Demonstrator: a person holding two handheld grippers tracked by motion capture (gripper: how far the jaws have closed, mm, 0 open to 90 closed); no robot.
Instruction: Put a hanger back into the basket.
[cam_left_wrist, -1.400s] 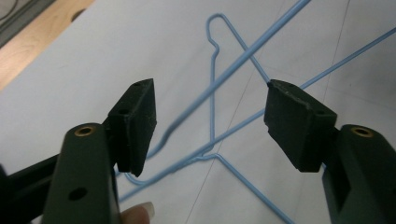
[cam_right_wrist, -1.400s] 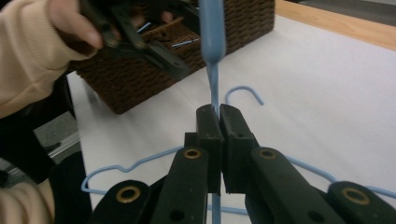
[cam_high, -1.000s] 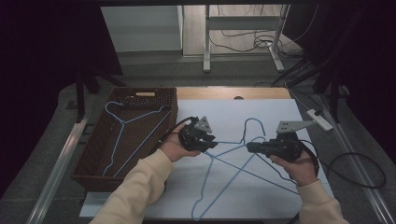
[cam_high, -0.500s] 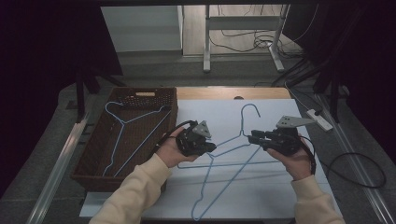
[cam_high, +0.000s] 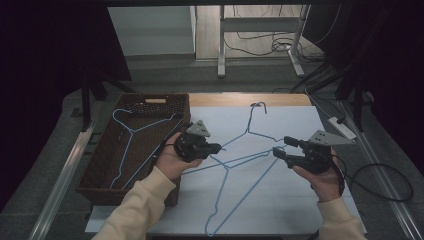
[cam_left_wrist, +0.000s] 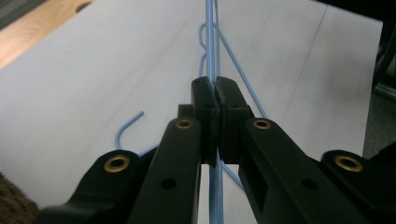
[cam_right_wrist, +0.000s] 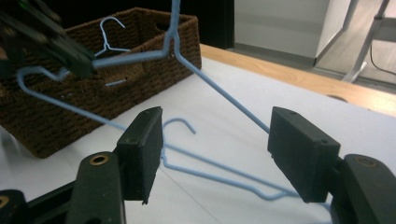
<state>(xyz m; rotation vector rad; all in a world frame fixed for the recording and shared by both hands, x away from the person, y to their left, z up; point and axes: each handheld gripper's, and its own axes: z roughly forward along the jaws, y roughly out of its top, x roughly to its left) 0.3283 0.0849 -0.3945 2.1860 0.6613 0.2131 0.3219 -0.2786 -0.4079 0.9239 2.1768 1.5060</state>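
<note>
The blue wire hanger (cam_high: 250, 131) is hanging over the bench's (cam_high: 300, 200) middle, the left claw (cam_high: 214, 148) pinching its shoulder at nine o'clock. The right claw (cam_high: 280, 146), at three o'clock, has just been spreading and is gripping nothing. One hanger (cam_high: 131, 131) is lying in the basket (cam_high: 95, 175); another hanger (cam_high: 240, 197) is waiting at six o'clock.

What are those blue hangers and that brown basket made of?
The blue hanger clamped in the left gripper looks like thin wire with a smooth blue coating, probably plastic or paint over metal: it is slender, evenly coloured and bent into a hook. The basket looks woven, likely wicker or rattan: dark brown, with a rough, matte, braided texture.
</note>
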